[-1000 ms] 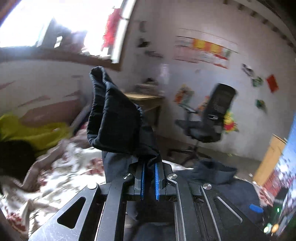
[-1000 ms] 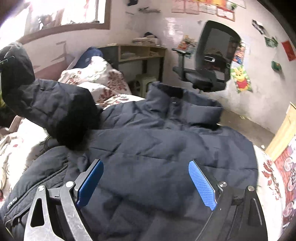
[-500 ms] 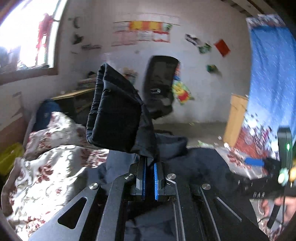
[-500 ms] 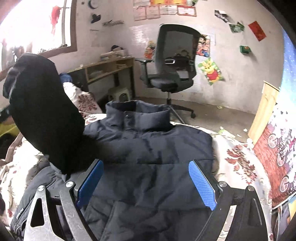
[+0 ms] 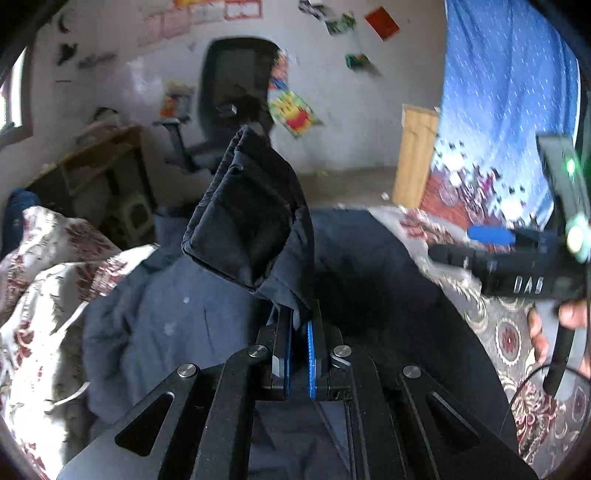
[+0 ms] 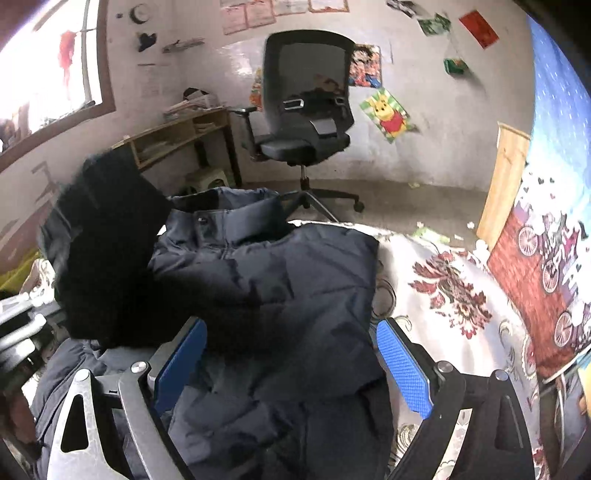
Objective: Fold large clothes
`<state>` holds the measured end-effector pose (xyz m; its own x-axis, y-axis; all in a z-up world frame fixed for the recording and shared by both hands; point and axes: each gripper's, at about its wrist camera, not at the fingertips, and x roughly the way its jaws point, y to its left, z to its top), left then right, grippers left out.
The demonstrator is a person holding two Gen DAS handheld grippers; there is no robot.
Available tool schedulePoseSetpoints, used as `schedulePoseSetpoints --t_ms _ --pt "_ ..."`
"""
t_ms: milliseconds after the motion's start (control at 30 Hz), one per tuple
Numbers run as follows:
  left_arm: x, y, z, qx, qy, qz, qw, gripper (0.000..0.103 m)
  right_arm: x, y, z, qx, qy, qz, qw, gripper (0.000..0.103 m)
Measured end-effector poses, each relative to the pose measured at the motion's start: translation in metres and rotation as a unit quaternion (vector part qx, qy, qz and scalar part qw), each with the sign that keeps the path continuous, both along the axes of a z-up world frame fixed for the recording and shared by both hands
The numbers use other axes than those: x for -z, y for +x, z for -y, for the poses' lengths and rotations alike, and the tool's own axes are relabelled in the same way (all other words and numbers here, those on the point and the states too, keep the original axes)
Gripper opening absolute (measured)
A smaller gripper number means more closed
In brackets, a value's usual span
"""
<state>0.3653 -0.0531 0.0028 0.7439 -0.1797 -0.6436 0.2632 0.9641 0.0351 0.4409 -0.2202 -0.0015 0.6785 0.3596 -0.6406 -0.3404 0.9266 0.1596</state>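
With the left hand-held gripper [image 5: 300, 334] clamped on the sleeve [image 5: 247, 218], we should lay it flat across the jacket [image 6: 280, 288] on the bed [image 6: 443, 280] (right hand-held gripper [image 6: 291, 354] gapes empty above the jacket).

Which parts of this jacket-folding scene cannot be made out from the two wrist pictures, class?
- Jacket hem: right wrist view, cut off by the bottom edge.
- Left gripper pads' hold on the sleeve: left wrist view, covered by fabric.
- Office chair: left wrist view, blurred.
- Wall papers' print: right wrist view, too small.
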Motion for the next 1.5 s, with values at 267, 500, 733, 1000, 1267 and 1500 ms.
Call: schedulePoseSetpoints --t_ms 267,500,733,1000,1267,1500 --pt "0.038 0.016 0.019 0.047 -0.017 -0.075 0.996 0.006 0.02 0.027 0.036 -0.006 0.146 -0.071 0.987 0.093" --pt "0.047 0.015 -0.001 0.055 -0.052 -0.116 0.9904 0.041 0.056 0.049 0.026 -0.039 0.25 -0.181 0.95 0.093" --pt "0.037 0.002 -0.036 0.013 -0.045 -0.106 0.9933 0.054 0.081 0.049 0.004 -0.034 0.219 -0.224 0.949 0.093" --pt "0.024 -0.002 -0.114 -0.116 -0.045 -0.084 0.9887 0.065 0.101 0.041 -0.018 0.008 0.121 -0.25 0.961 0.021" --pt "0.017 -0.007 -0.179 -0.194 -0.052 -0.072 0.977 0.065 0.045 0.033 -0.008 0.024 0.088 -0.131 0.987 0.006" --pt "0.046 0.023 -0.185 -0.203 -0.027 -0.114 0.972 0.065 0.057 0.047 -0.022 0.042 0.028 -0.124 0.991 0.006"
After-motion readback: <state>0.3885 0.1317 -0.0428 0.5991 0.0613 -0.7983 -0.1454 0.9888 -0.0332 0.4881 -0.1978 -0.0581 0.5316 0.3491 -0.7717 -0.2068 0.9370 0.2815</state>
